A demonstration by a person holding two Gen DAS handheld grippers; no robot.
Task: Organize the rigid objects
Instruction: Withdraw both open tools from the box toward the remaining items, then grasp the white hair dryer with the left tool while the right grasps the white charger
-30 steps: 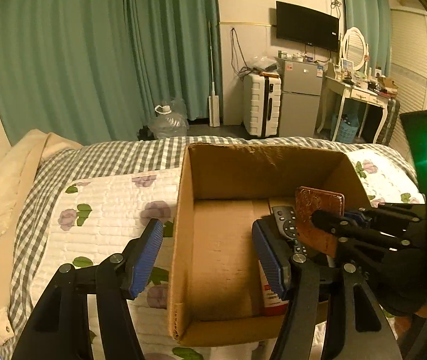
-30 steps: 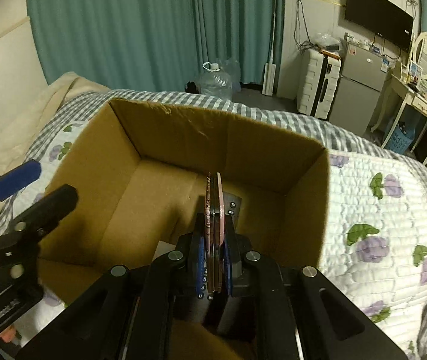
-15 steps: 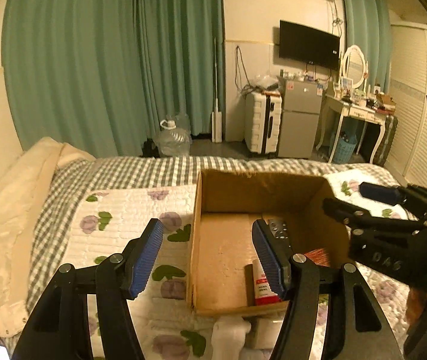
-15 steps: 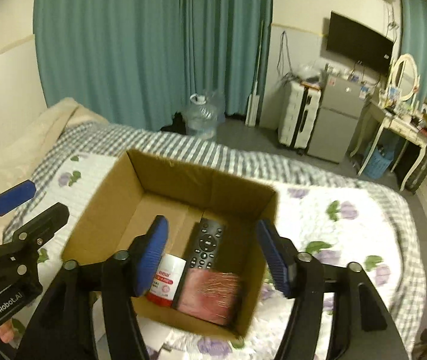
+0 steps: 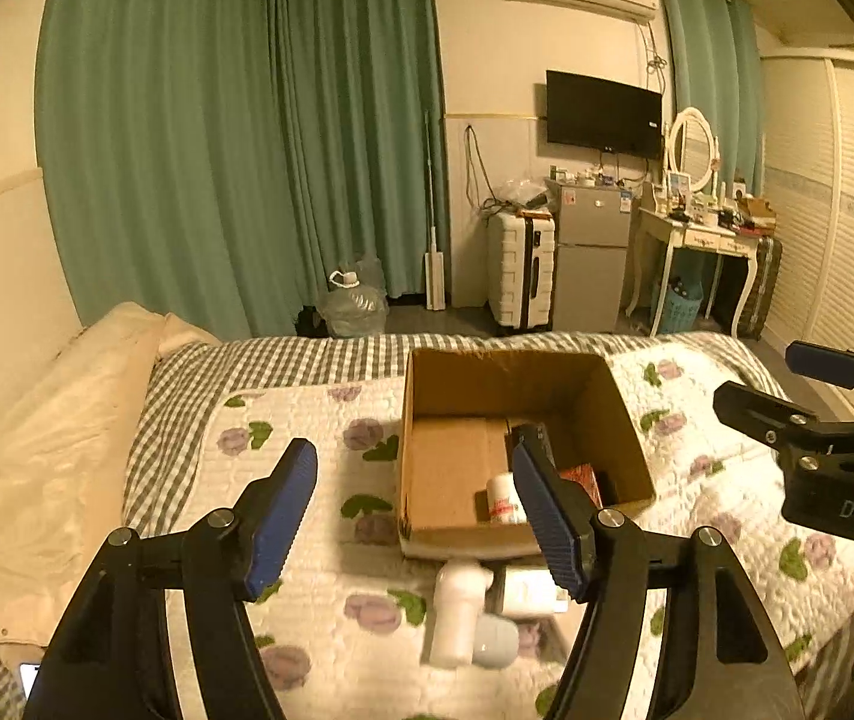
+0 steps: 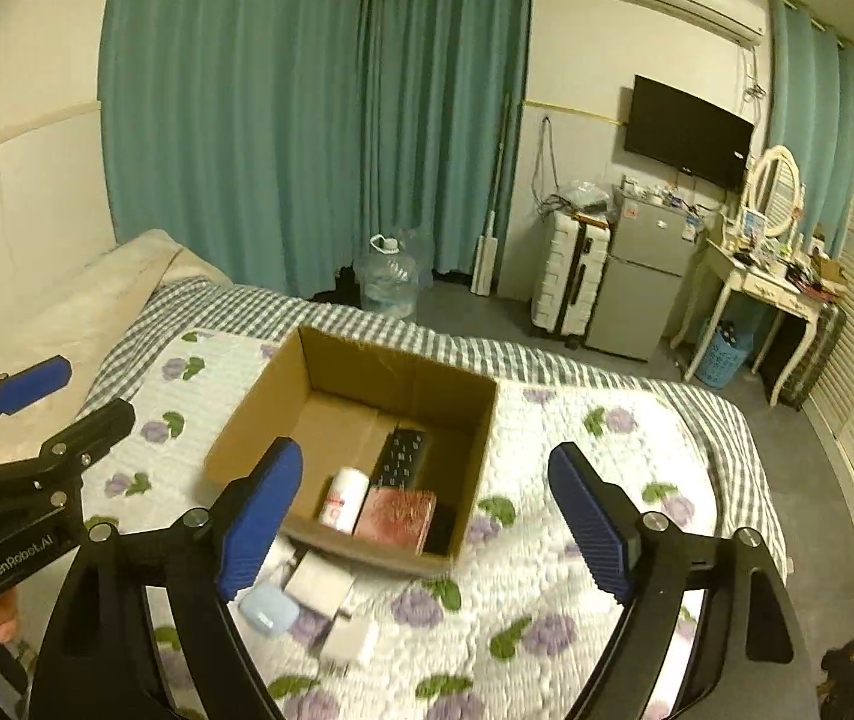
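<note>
The left hand-held gripper hides part of the remote in the box; items beneath the right hand-held gripper are blurred

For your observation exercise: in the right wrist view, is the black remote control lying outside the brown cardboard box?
No, the black remote control lies inside the brown cardboard box, beside a white bottle.
</note>
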